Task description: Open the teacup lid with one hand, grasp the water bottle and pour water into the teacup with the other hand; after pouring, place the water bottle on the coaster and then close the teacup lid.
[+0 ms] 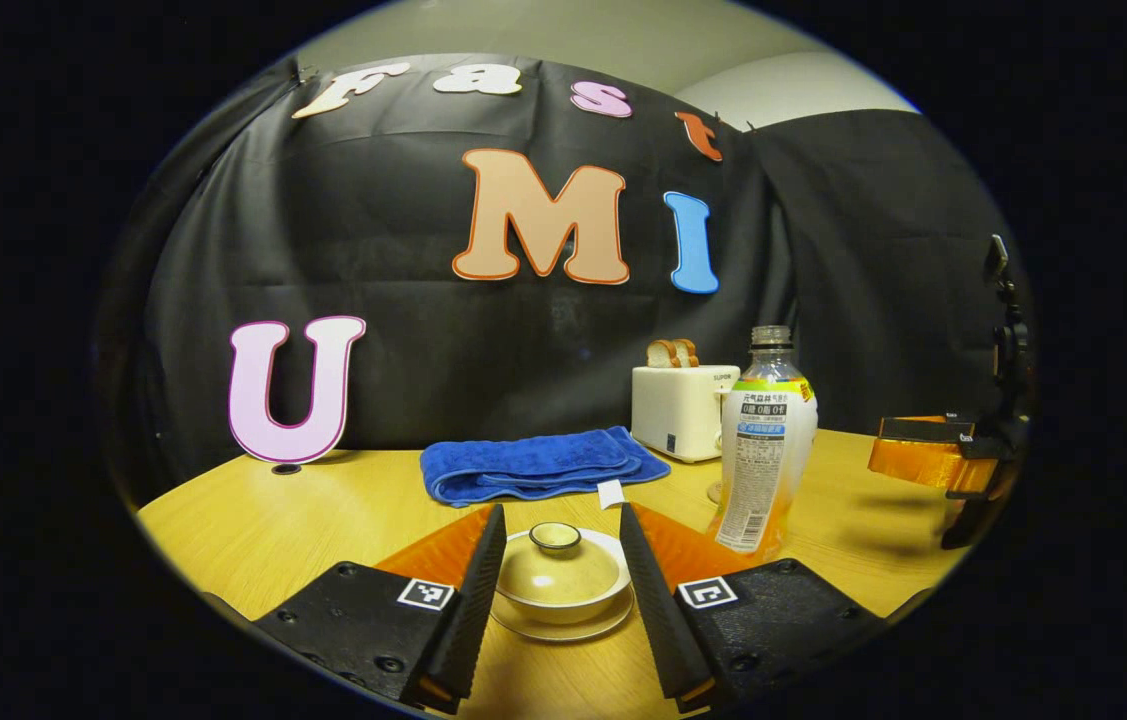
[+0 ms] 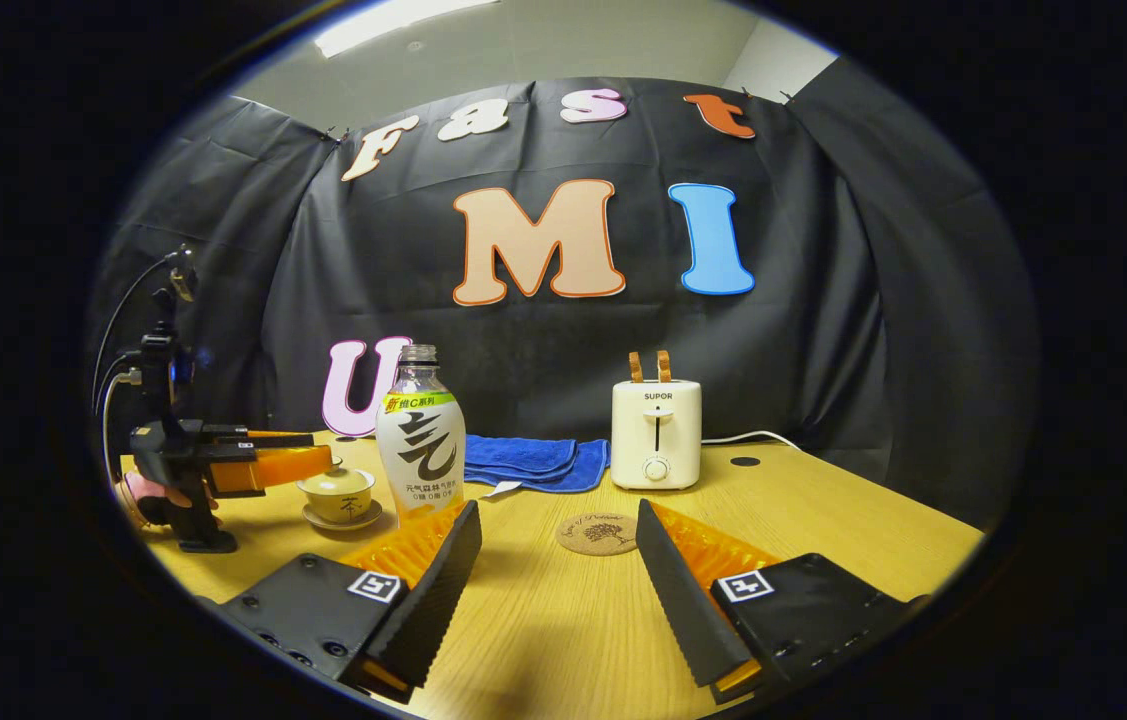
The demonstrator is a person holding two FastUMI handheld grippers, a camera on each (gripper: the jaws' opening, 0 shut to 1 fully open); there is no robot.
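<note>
A pale lidded teacup [image 1: 559, 572] sits on its saucer between the fingers of my left gripper [image 1: 562, 512], which is open; the fingers flank the cup without touching the lid. The capless water bottle [image 1: 768, 445] stands upright just right of the cup. In the right gripper view the bottle [image 2: 420, 435] is ahead to the left, beside my left finger's tip. My right gripper [image 2: 558, 507] is open and holds nothing. A round cork coaster [image 2: 598, 533] lies on the table between its fingers. The teacup [image 2: 338, 492] and the left gripper [image 2: 308, 452] are farther left.
A folded blue towel [image 1: 538, 465] lies behind the cup. A white toaster [image 2: 656, 433] with bread slices stands at the back, its cord trailing right. The other gripper [image 1: 888, 445] hovers at the right over the wooden table [image 1: 273, 520]. A hand [image 2: 148, 495] holds the left gripper.
</note>
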